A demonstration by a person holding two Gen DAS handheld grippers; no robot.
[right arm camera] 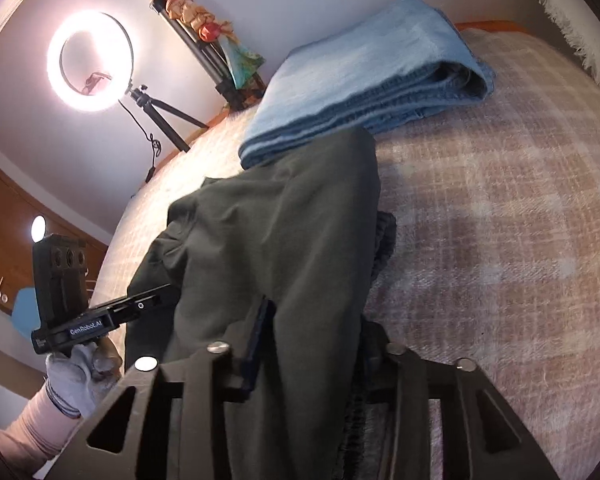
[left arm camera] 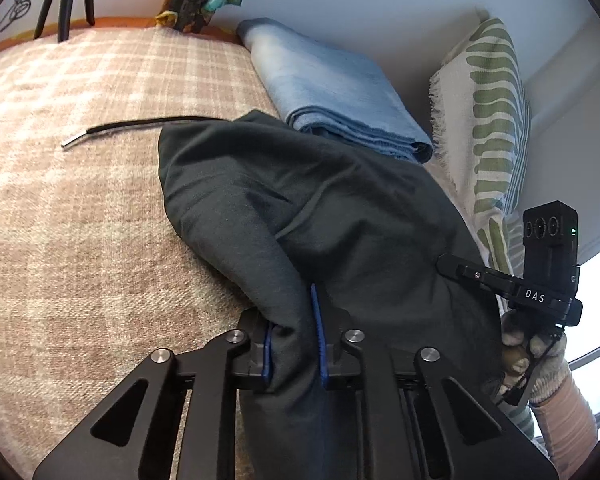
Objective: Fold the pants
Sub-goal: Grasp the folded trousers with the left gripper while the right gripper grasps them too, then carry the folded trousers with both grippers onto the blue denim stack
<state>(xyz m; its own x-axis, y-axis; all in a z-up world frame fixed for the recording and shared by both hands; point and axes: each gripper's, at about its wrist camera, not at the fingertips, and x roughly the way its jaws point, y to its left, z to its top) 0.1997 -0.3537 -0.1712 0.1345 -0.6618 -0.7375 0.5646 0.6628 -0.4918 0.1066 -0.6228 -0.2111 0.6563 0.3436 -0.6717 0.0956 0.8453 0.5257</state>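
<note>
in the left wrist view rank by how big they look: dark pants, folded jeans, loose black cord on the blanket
1. dark pants, though they are nearest the camera and clamped in the jaws, which inflates them
2. folded jeans
3. black cord, a thin strip, clearly smallest

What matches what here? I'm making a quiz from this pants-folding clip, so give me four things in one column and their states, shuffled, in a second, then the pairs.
Things:
1. dark pants
2. blue jeans
3. black cord
4. ring light

States:
A. switched on, glowing on its stand
B. lying loose on the plaid blanket
C. clamped in both the left gripper and the right gripper
D. folded, resting beyond the dark pants

Pairs: 1-C, 2-D, 3-B, 4-A
</note>
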